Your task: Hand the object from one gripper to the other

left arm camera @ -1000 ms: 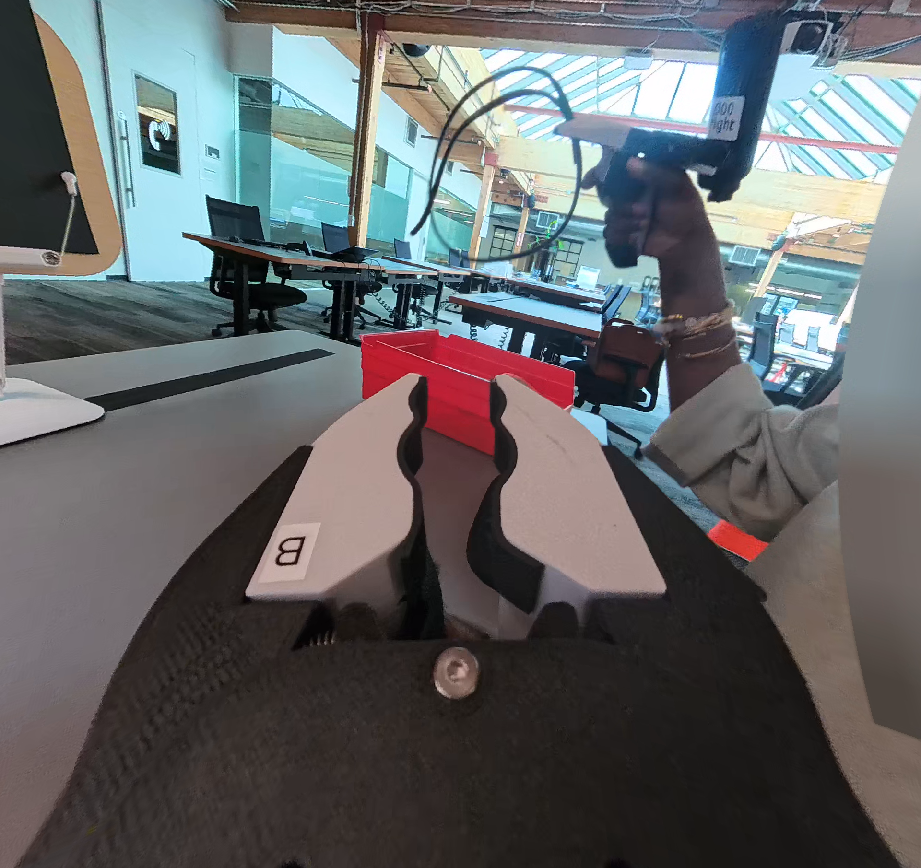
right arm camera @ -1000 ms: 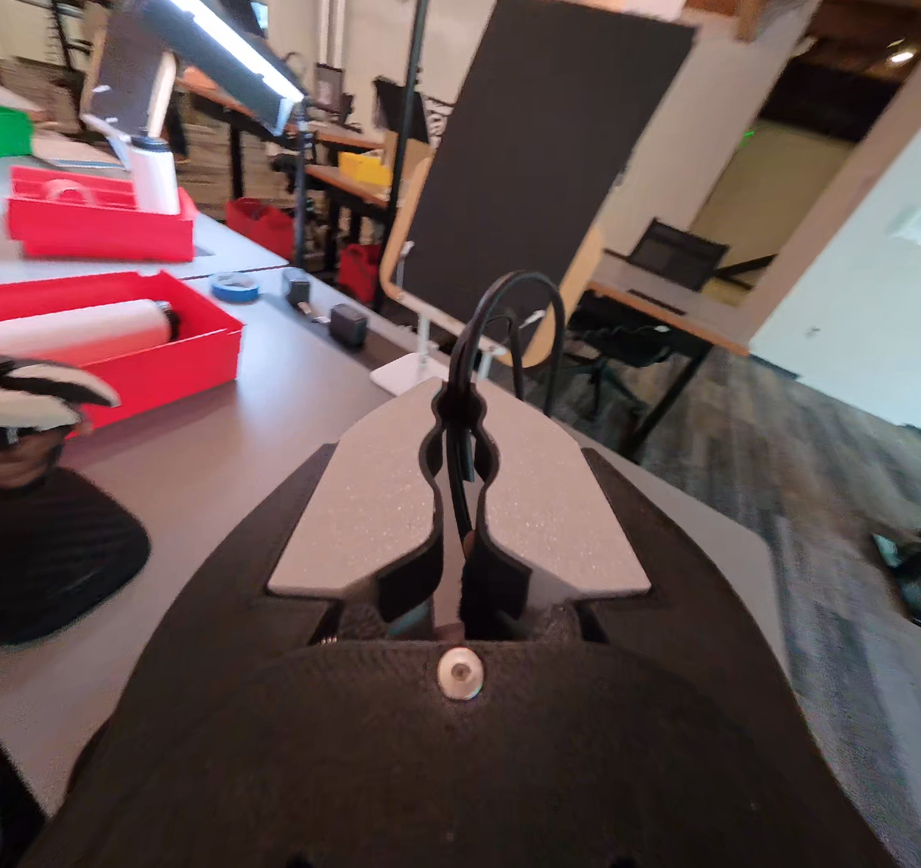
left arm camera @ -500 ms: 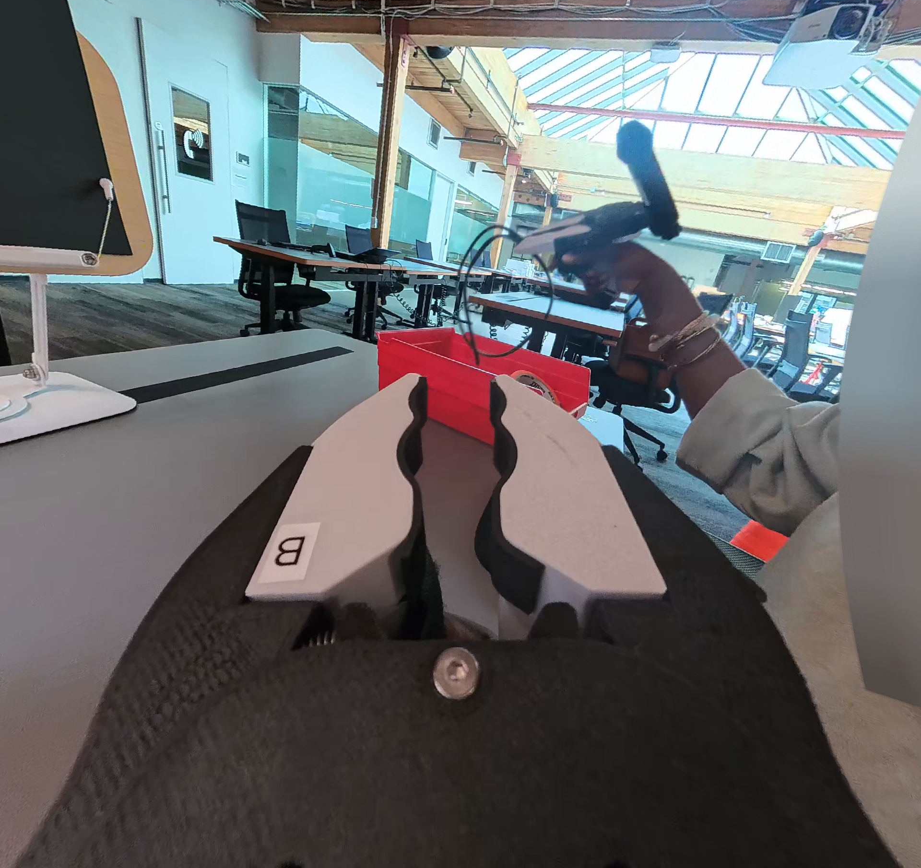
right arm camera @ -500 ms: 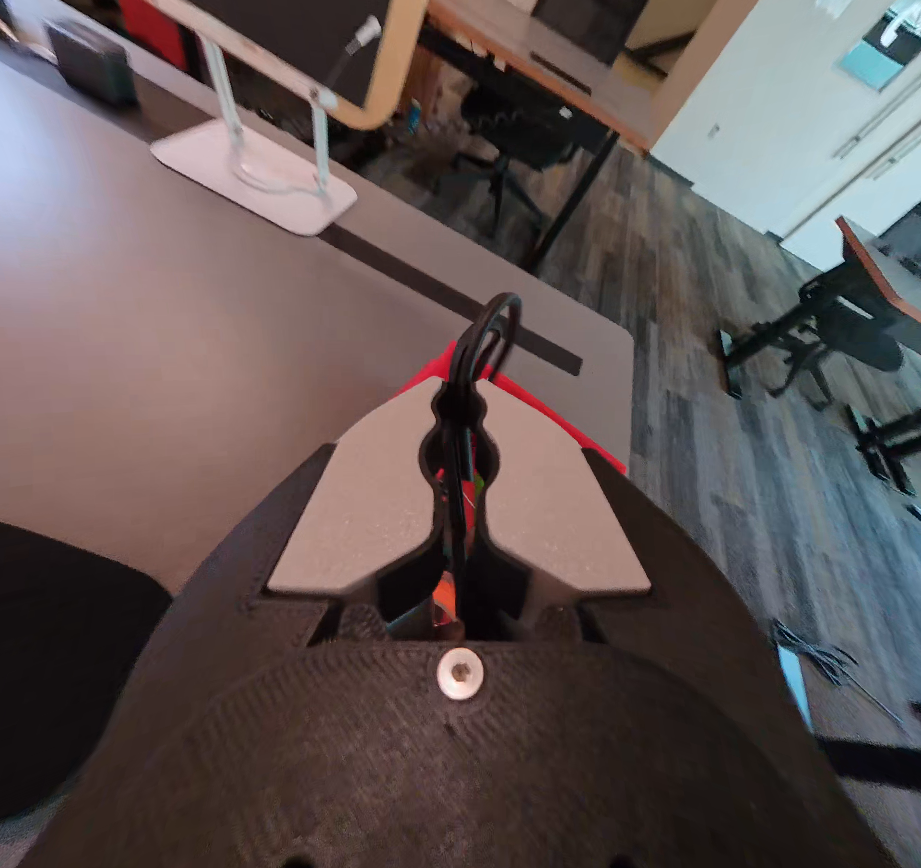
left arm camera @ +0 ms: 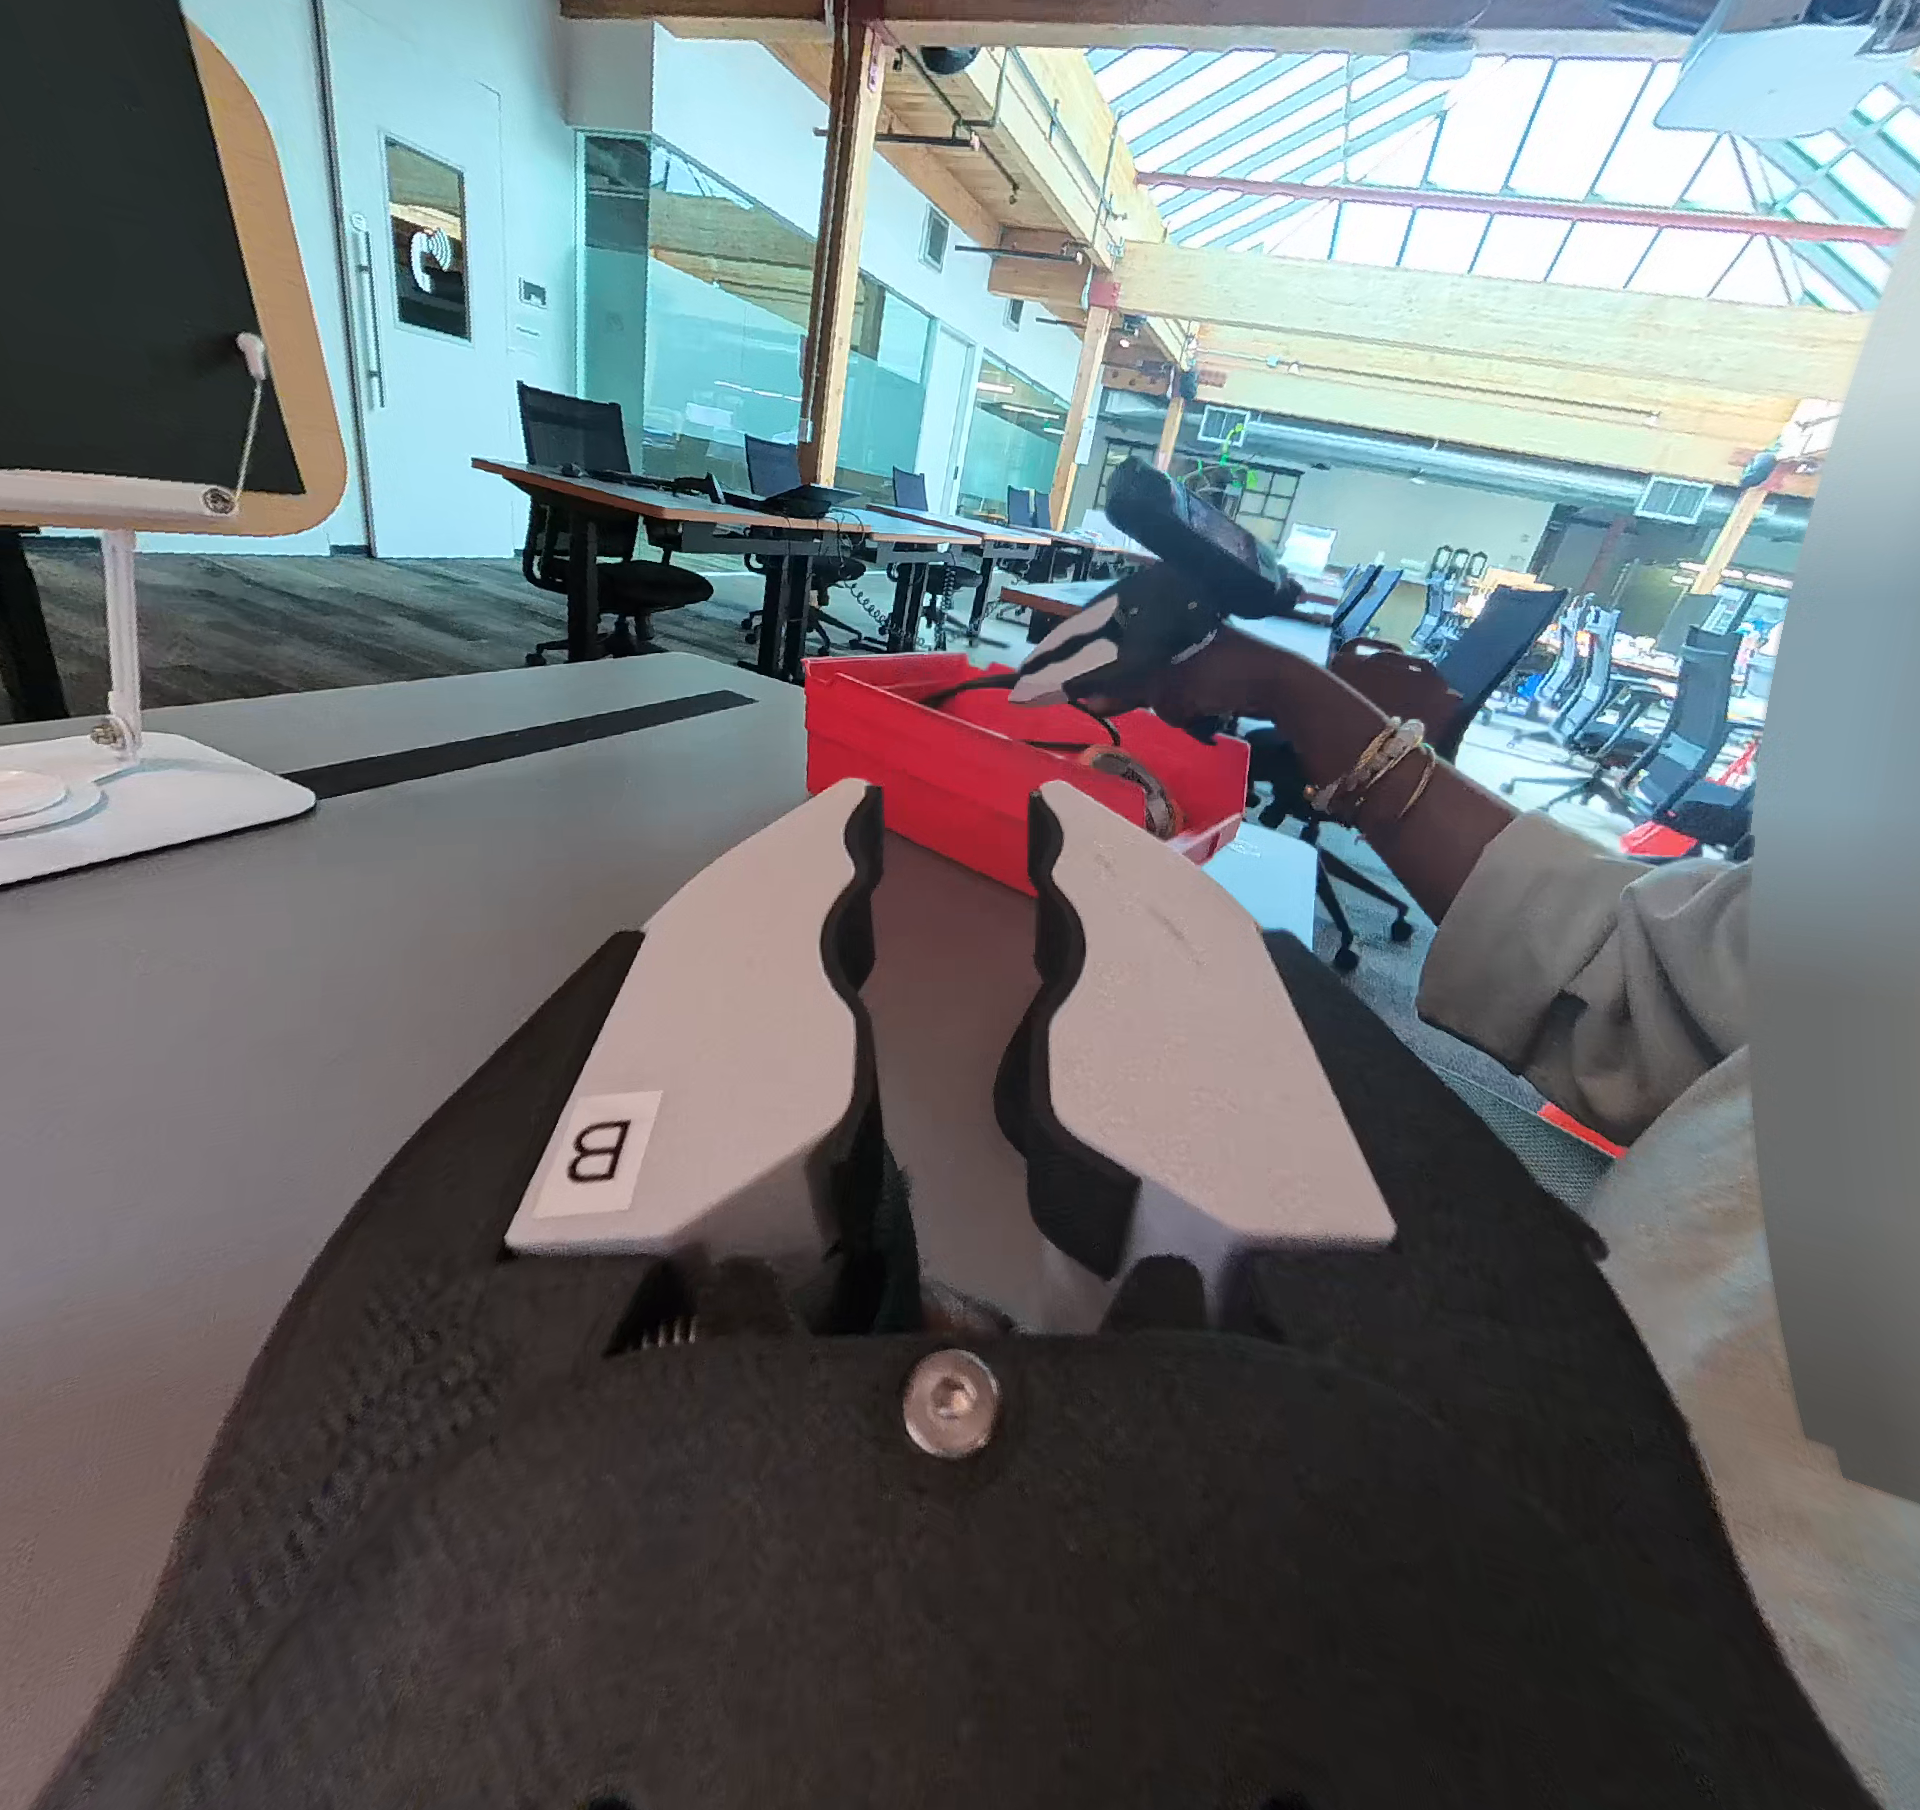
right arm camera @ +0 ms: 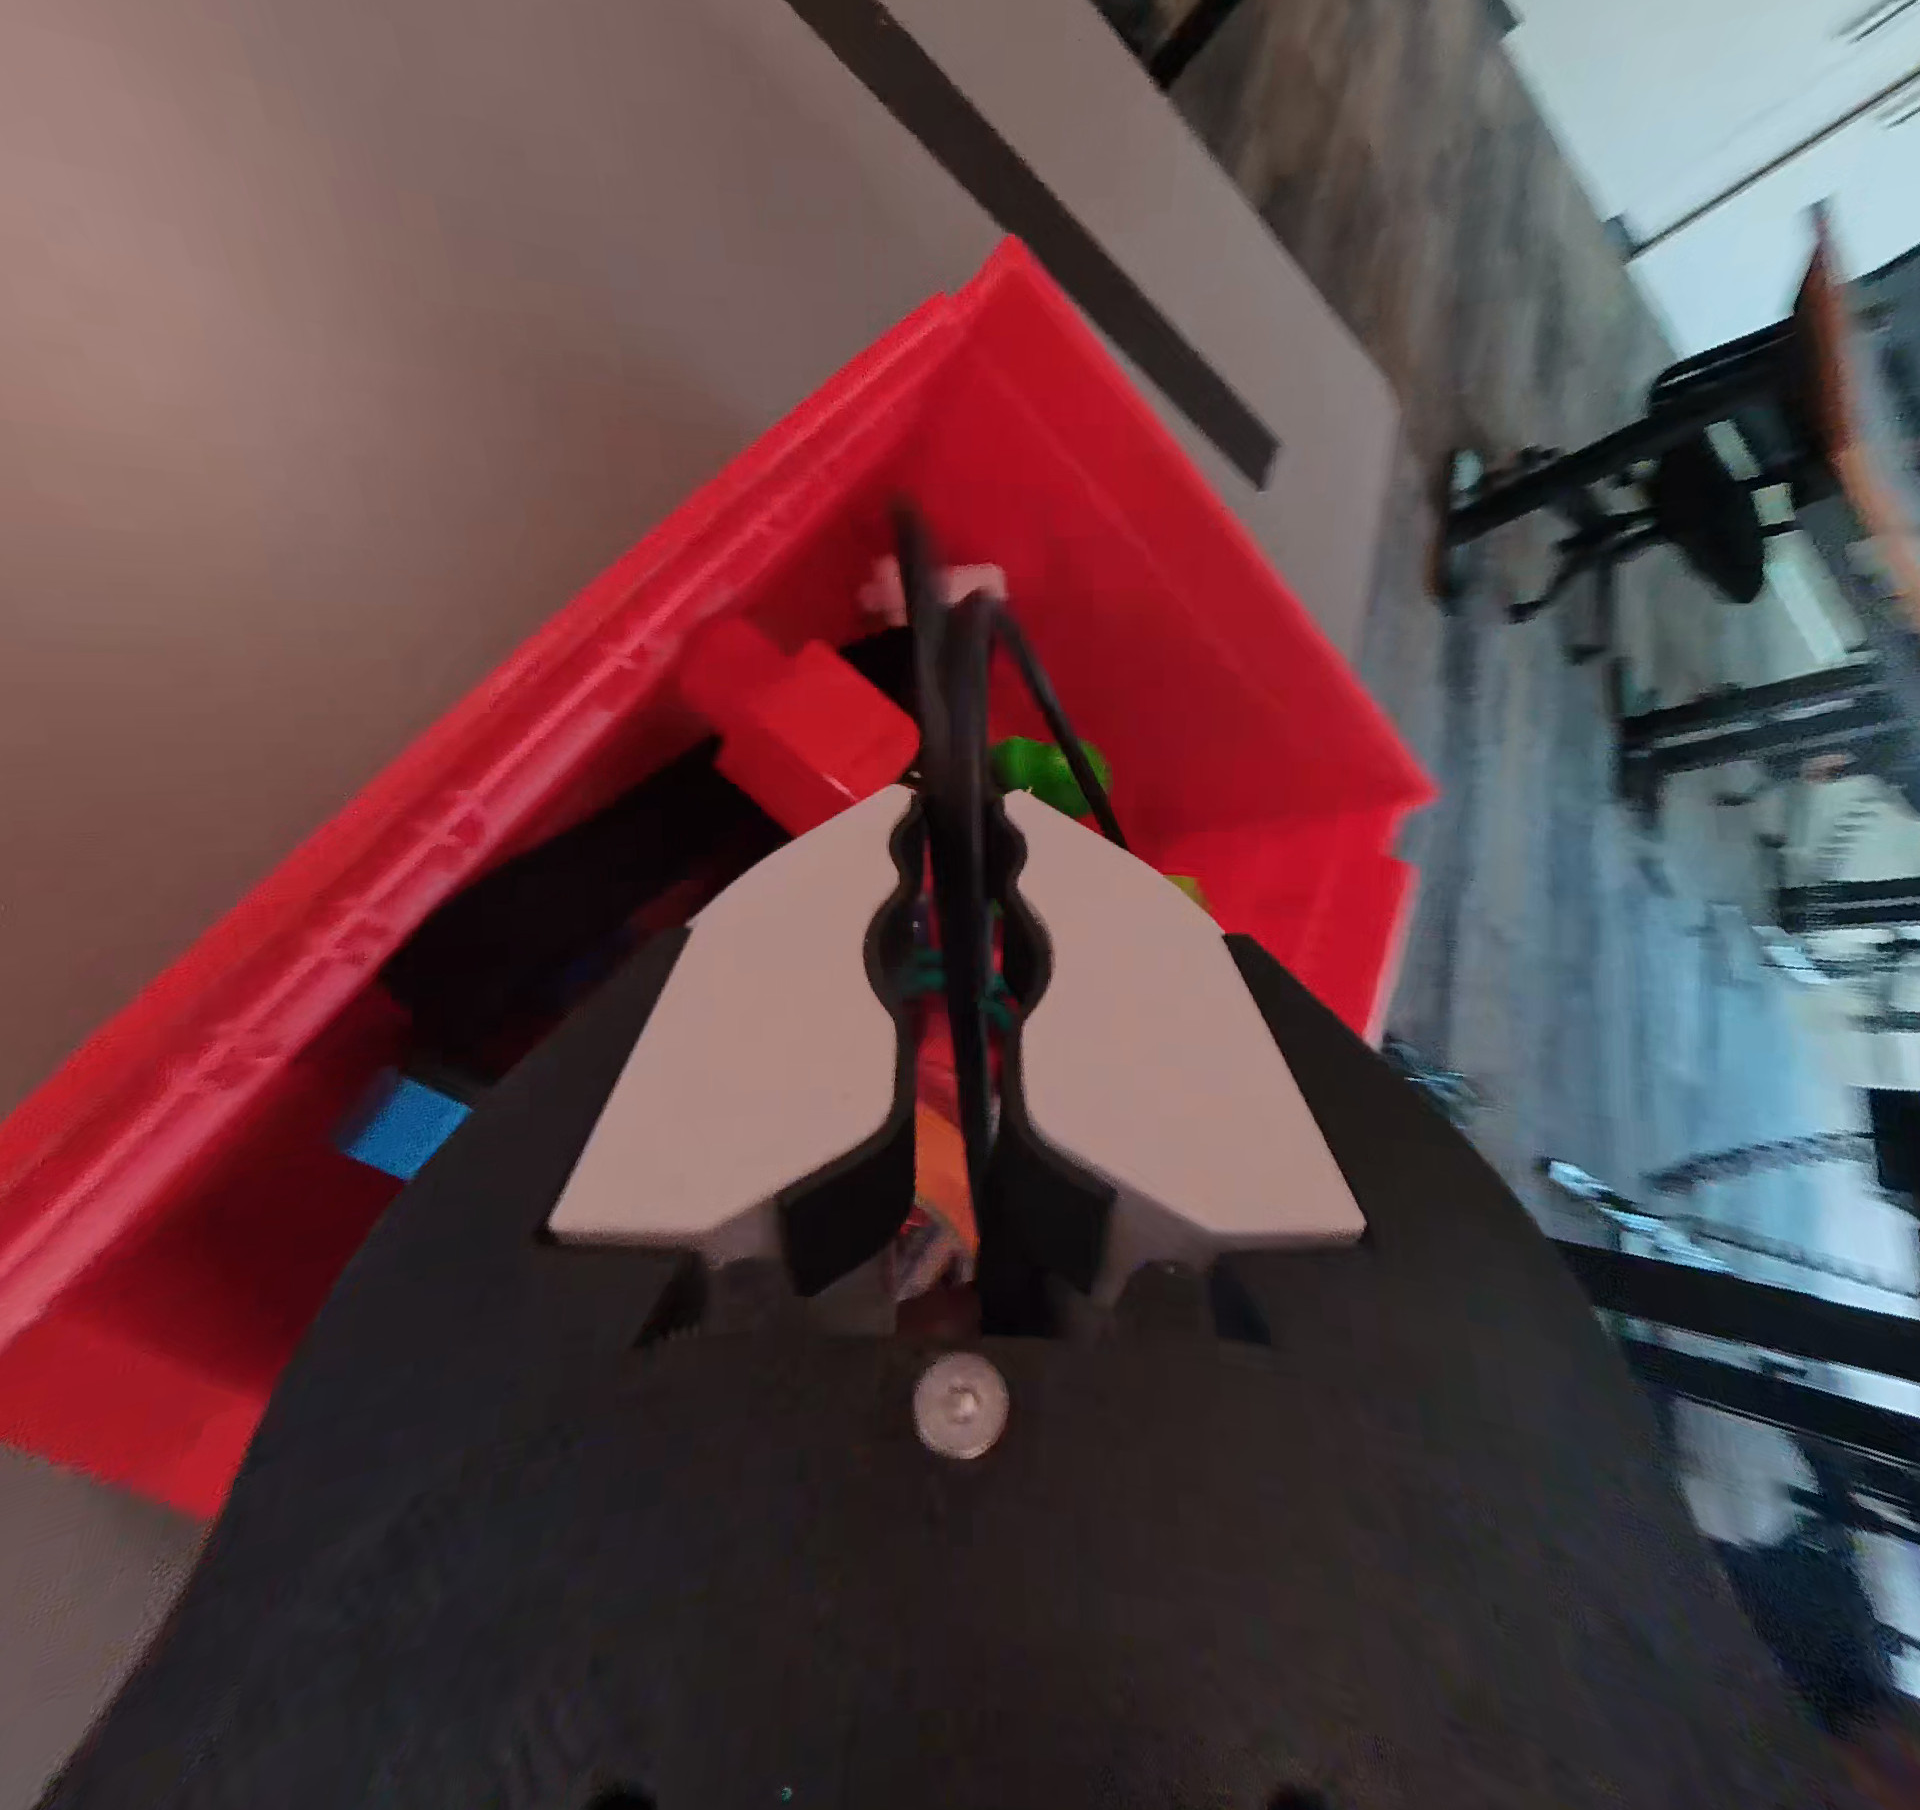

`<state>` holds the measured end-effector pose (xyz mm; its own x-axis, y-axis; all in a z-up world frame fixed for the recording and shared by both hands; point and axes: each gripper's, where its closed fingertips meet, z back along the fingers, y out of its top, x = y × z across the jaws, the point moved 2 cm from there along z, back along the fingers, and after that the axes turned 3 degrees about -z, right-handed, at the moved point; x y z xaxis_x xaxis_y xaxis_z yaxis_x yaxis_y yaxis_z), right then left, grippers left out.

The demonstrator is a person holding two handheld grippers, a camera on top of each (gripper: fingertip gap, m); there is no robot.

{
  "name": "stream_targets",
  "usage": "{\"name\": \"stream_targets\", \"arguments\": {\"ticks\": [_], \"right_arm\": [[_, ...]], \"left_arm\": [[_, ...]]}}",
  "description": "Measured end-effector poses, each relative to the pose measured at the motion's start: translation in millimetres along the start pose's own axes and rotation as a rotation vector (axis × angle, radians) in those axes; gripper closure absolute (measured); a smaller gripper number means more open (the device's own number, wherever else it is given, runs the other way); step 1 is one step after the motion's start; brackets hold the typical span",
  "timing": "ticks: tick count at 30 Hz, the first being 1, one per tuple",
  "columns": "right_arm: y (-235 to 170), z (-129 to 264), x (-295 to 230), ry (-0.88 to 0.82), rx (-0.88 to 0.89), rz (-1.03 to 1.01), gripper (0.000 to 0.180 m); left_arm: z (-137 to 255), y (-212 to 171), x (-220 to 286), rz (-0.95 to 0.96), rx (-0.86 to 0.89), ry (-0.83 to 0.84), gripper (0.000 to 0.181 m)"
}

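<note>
A thin black cable point(right arm camera: 940, 669), looped, is pinched in my right gripper point(right arm camera: 961, 804), which is shut on it. This gripper points down into a red bin point(right arm camera: 1143, 565), and the loop hangs among the bin's contents. In the left wrist view the right gripper point(left arm camera: 1044, 685) is held by a hand over the far side of the red bin point(left arm camera: 935, 773), with the cable point(left arm camera: 966, 690) trailing over the rim. My left gripper point(left arm camera: 954, 804) is open and empty, low over the grey table point(left arm camera: 312, 981), just short of the bin.
The bin holds a red block point(right arm camera: 800, 711), a green piece point(right arm camera: 1039, 763), a blue block point(right arm camera: 400, 1132) and a tape roll point(left arm camera: 1132, 784). A white stand point(left arm camera: 156, 804) with a dark board is at the left. The table edge lies just beyond the bin. Spacing between my two grippers at the tips: around 45 cm.
The right gripper has swung down from high above the table into the red bin, still gripping the cable. The left gripper has stayed open and has barely moved.
</note>
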<state>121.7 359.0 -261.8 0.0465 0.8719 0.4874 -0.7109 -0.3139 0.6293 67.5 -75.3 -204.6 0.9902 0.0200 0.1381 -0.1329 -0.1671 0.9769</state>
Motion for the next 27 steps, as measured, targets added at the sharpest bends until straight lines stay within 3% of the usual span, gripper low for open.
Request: {"name": "stream_targets", "arguments": {"ticks": [7, 13, 16, 19, 22, 24, 27], "right_arm": [[-0.1, 2.7, -27.6, 0.233, 0.021, -0.191, 0.124], [43.6, 47.0, -28.1, 0.556, 0.384, -0.554, 0.084], [59.2, 79.9, -6.3, 0.613, 0.618, -0.704, 0.069], [60.0, 106.6, 6.9, 0.595, 0.767, -0.759, 0.053], [57.1, 124.9, 6.0, 0.575, 0.861, -0.757, 0.049], [57.6, 132.5, -0.2, 0.578, 0.881, -0.732, 0.052], [66.0, 146.3, -14.6, 0.625, 0.901, -0.672, 0.060]], "left_arm": [[-0.7, -1.4, 21.6, -0.036, -0.052, -0.076, 0.130], [17.7, 14.7, 49.0, -0.146, -0.090, -0.149, 0.115], [53.0, 39.1, 30.9, -0.223, -0.111, 0.042, 0.113], [126.7, 54.4, -22.7, -0.333, -0.275, 0.510, 0.110], [218.4, 71.7, -62.5, -0.359, -0.379, 0.975, 0.110], [244.7, 66.5, -69.2, -0.331, -0.475, 0.993, 0.111], [244.2, 50.8, -74.4, -0.296, -0.626, 0.816, 0.117]]}}
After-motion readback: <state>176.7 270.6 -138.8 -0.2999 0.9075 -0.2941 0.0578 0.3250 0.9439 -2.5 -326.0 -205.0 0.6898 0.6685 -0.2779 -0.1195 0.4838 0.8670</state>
